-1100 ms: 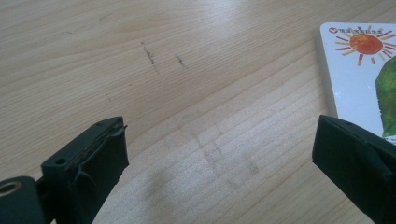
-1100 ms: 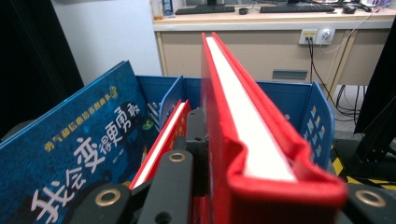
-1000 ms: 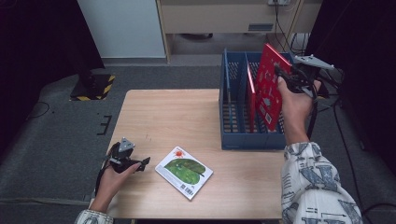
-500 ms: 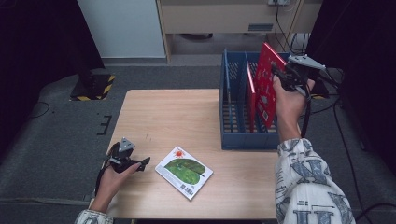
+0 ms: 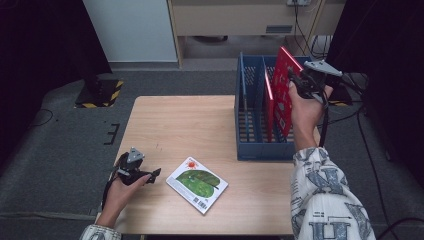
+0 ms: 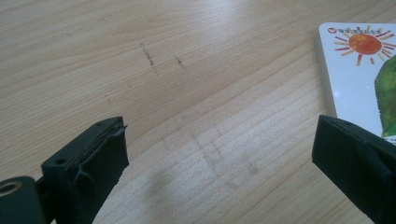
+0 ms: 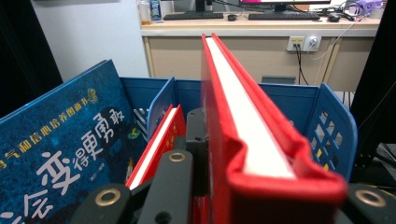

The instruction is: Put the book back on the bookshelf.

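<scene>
A large red hardcover book (image 5: pixel 281 95) stands upright over the right part of the blue slotted crate (image 5: pixel 260 150), with my right gripper (image 5: pixel 296 82) shut on its upper edge. In the right gripper view, the book's spine and white page block (image 7: pixel 252 135) run away from me between the jaws. A thinner red book (image 5: pixel 270 107) stands in the crate beside it, to its left. A white picture book (image 5: pixel 196 184) with a green caterpillar and a sun lies flat near the table's front. My left gripper (image 5: pixel 145 175) rests open on the table, left of that book, with only bare wood (image 6: pixel 219 140) between its jaws.
A dark blue book (image 7: pixel 60 154) with pale lettering leans at the crate's left side in the right gripper view. The crate has upright dividers (image 5: pixel 245 95). The wooden table (image 5: pixel 180 125) has open room between the crate and the left hand. A cabinet and a desk stand behind.
My right hand has shifted slightly left with the red book in its grip. The left gripper and the picture book have stayed where they were.
</scene>
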